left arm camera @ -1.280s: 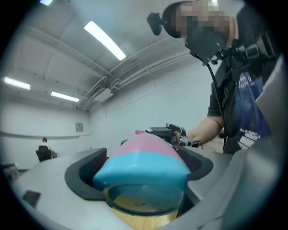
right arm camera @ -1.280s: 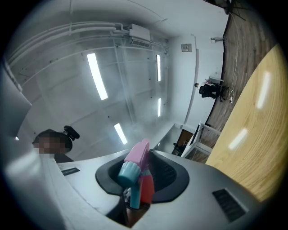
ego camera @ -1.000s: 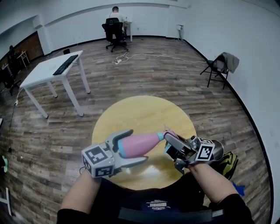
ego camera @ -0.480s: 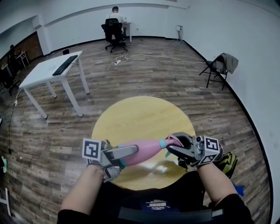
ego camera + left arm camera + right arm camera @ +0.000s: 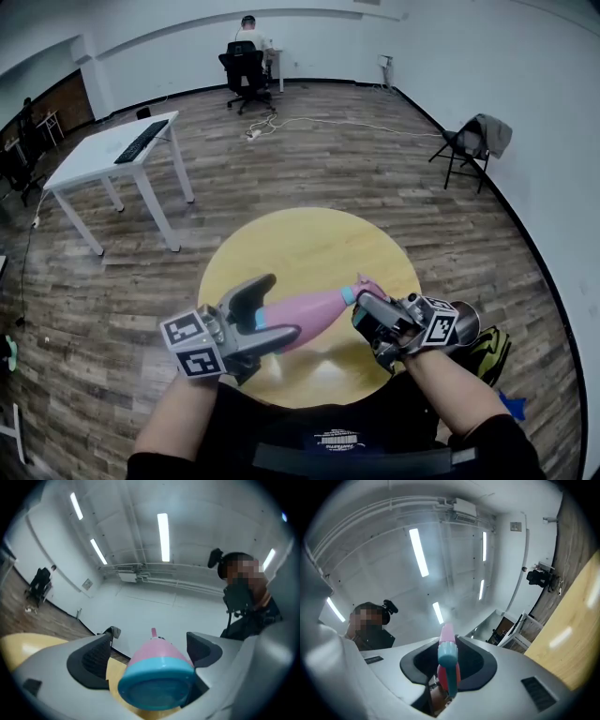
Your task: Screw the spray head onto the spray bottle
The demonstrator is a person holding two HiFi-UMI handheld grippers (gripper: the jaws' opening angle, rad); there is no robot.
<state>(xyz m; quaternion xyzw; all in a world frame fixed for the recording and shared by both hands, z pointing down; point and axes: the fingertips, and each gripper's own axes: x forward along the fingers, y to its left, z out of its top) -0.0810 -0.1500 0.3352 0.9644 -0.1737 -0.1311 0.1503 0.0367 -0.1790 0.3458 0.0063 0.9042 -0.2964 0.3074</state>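
Observation:
A pink spray bottle [image 5: 309, 309] with a teal base lies almost level in the air above the near edge of the round yellow table [image 5: 309, 239]. My left gripper [image 5: 267, 314] is shut on its lower body; in the left gripper view the teal base [image 5: 157, 691] fills the space between the jaws. The pink and teal spray head [image 5: 361, 291] sits at the bottle's neck, and my right gripper [image 5: 370, 314] is shut on it. Its jaws have just closed a little further round the head. In the right gripper view the spray head [image 5: 447, 663] stands upright between the dark pads.
A white desk [image 5: 112, 150] with a keyboard stands at the back left. A folding chair [image 5: 469, 141] with a jacket is by the right wall. Someone sits in an office chair [image 5: 246, 56] at the far end. A yellow-black bag [image 5: 489, 349] lies on the floor right of the table.
My left gripper has rolled and lifted, and the bottle has turned with it. The right gripper has shifted slightly while keeping hold of the spray head at the neck.

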